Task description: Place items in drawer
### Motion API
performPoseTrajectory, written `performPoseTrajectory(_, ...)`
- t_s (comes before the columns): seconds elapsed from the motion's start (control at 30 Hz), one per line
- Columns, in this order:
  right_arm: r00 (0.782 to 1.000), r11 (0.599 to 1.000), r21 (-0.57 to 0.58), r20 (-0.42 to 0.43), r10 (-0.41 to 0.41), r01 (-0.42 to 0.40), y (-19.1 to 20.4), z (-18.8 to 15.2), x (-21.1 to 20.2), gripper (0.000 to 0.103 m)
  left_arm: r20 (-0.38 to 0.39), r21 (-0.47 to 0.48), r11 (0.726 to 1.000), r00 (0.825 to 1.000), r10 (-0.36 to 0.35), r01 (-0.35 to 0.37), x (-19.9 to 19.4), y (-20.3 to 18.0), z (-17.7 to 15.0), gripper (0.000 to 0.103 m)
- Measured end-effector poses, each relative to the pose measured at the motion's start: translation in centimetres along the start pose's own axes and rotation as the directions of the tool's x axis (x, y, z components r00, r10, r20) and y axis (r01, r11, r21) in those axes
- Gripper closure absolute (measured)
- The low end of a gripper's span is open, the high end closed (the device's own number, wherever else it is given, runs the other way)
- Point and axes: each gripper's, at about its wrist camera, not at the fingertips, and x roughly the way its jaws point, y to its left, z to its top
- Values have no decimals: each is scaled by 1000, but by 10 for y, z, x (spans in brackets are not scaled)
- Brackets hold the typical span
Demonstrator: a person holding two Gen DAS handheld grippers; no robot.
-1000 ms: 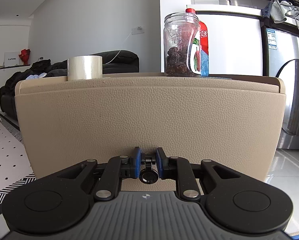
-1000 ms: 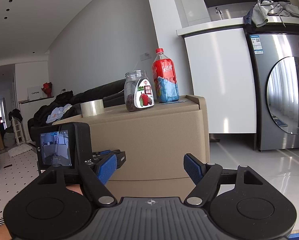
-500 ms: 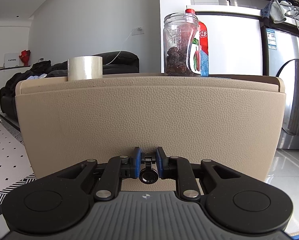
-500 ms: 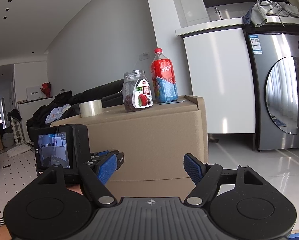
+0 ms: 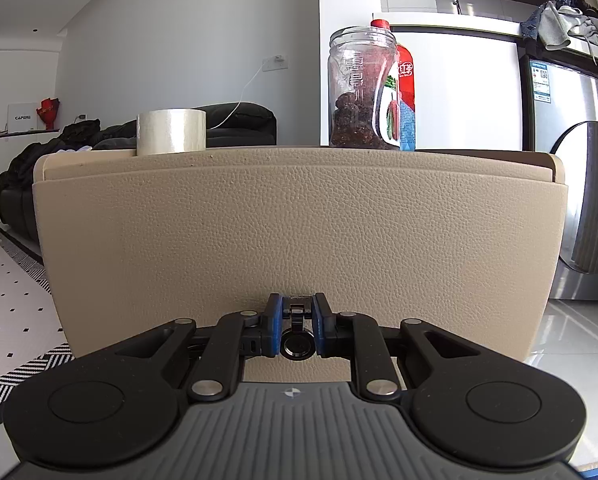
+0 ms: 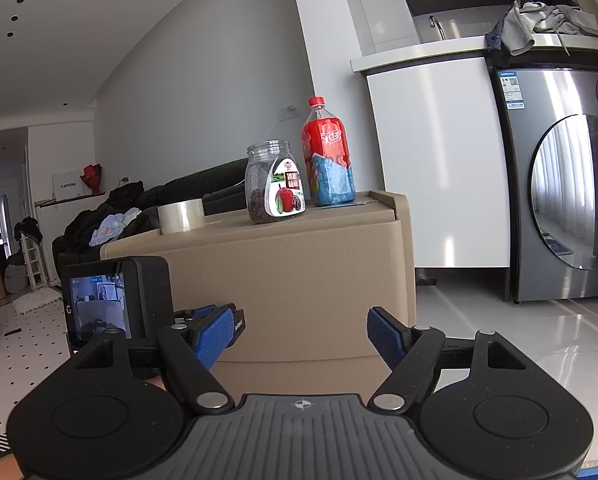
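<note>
Nothing moved: left tongs (image 5: 295,330) clamp drawer pull (image 5: 295,345); right tongs (image 6: 302,336) wide (jar (image 6: 273,182) beyond).

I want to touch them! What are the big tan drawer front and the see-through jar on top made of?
The drawer front looks like leather or faux leather: matte tan with a pebbly grain all over. Real or fake, the look can't settle. The jar seems to be clear plastic, maybe glass: you can see dark dried fruit through it, and it has a threaded open mouth and a glossy paper label.
</note>
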Motion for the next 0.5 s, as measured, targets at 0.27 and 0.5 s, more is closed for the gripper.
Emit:
performPoseTrajectory(0.27,1000,1000,-5,3,3,-3,2,0,-1,25,-1,5,1000,1000,0,0,-7,0,-1,85)
performPoseTrajectory(0.5,1000,1000,-10,6,3,-3,5,0,-2,25,-2,14,1000,1000,4,-4,-18,2,-3,88)
